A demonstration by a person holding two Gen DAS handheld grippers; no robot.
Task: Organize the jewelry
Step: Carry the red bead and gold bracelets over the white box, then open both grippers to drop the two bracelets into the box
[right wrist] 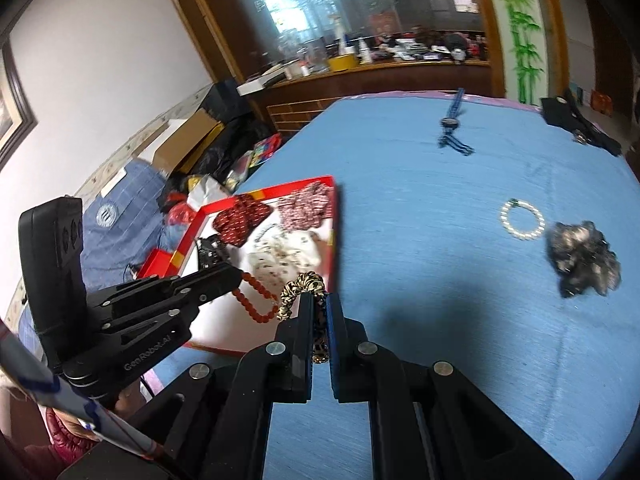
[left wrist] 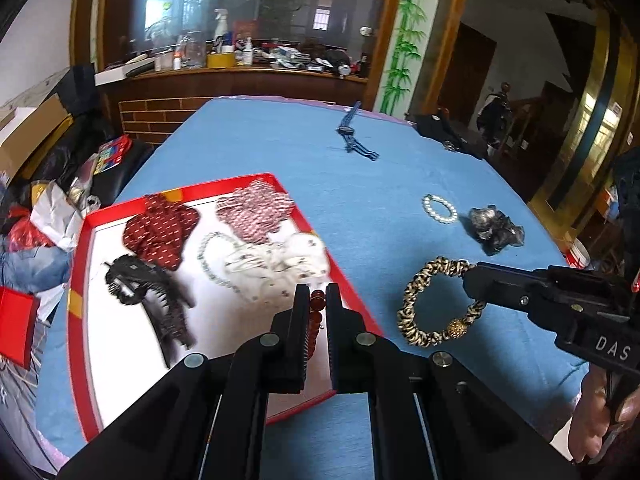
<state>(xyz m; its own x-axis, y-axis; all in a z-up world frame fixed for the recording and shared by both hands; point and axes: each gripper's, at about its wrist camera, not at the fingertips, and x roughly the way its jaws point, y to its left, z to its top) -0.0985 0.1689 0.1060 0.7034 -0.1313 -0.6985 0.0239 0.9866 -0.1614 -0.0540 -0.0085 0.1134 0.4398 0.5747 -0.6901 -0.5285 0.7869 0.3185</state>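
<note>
While a string of red beads [left wrist: 316,312] is pinched between the pressed-together jaws of the left gripper [left wrist: 316,300], a leopard-print bracelet [left wrist: 434,304] is clamped in the same way by the right gripper [right wrist: 319,312]. In the left wrist view the beads are seen hanging directly ahead of and below the left fingertips, over the near right corner of the red tray [left wrist: 80,240]. In the right wrist view the same string is seen looping down from the left gripper, over the white floor of the tray.

The coming move is judged to turn on one relation: the tray lies straight under the left gripper but to the left of the right one, just past its fingertips. The left hand is therefore the nearer, and its beads can probably be let go first. The bracelet is held by one side, its ring hanging away from the right fingertips, above the blue cloth [left wrist: 400,160] and just beside the tray's right rim.

Both grippers are tilted forward and downward, the right one reaching in from the side toward the tray.

Farther ahead and to the right, well apart from both tools, a pearl bracelet [left wrist: 439,209] and a dark scrunchie [left wrist: 495,229] are left on the cloth. A blue necklace [left wrist: 354,136] lies farther still.
</note>
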